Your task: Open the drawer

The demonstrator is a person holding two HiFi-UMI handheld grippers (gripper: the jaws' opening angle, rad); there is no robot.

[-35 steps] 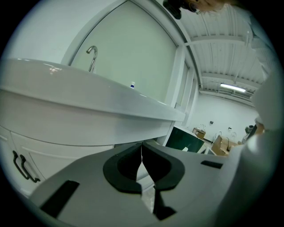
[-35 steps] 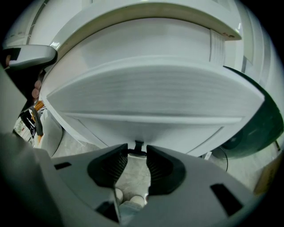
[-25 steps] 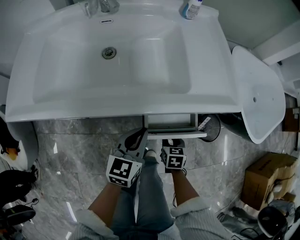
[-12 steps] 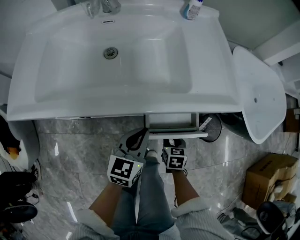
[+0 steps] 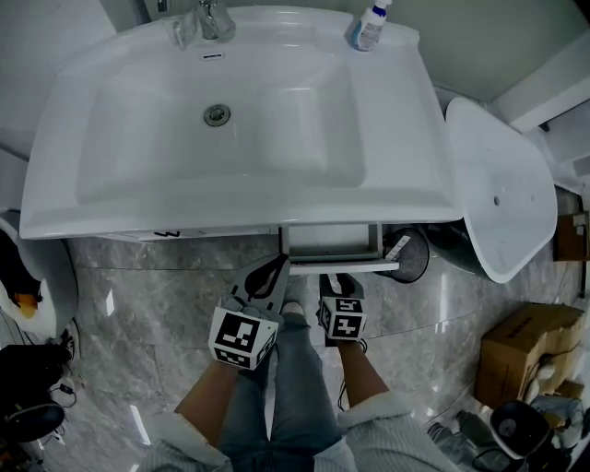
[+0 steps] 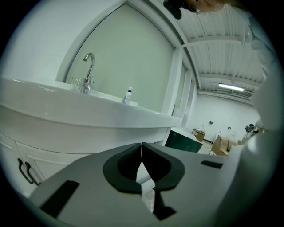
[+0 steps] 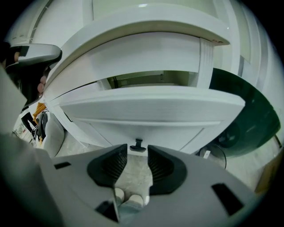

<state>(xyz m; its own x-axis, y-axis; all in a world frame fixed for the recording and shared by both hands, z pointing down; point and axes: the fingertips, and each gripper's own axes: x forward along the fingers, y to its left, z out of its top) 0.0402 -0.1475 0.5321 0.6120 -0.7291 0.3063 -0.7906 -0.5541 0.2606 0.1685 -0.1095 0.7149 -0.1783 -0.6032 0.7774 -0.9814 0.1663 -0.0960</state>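
Note:
Under the white basin [image 5: 240, 194] the drawer [image 5: 343, 266] stands pulled partway out; its white front [image 7: 151, 113] fills the right gripper view. The small dark handle [image 7: 138, 145] sits just beyond my right gripper [image 7: 137, 150], level with the gap between the tips, and the pads do not press on it. Its jaws have just been opening and nothing is gripped. From above, the right gripper [image 5: 337, 280] points at the drawer front. My left gripper [image 5: 268, 275] hangs beside it, left of the drawer. Its tips [image 6: 141, 147] meet, shut on nothing.
A faucet [image 5: 210, 17] and a small bottle [image 5: 368, 28] stand at the basin's back. A large white oval fixture [image 5: 498, 194] and a dark bin [image 5: 412, 254] lie to the right, a cardboard box [image 5: 530, 355] further right. Cabinet door handles [image 6: 24, 170] show at left. My legs [image 5: 295, 387] are below.
The head view has shifted slightly. Both grippers and the drawer stay where they were.

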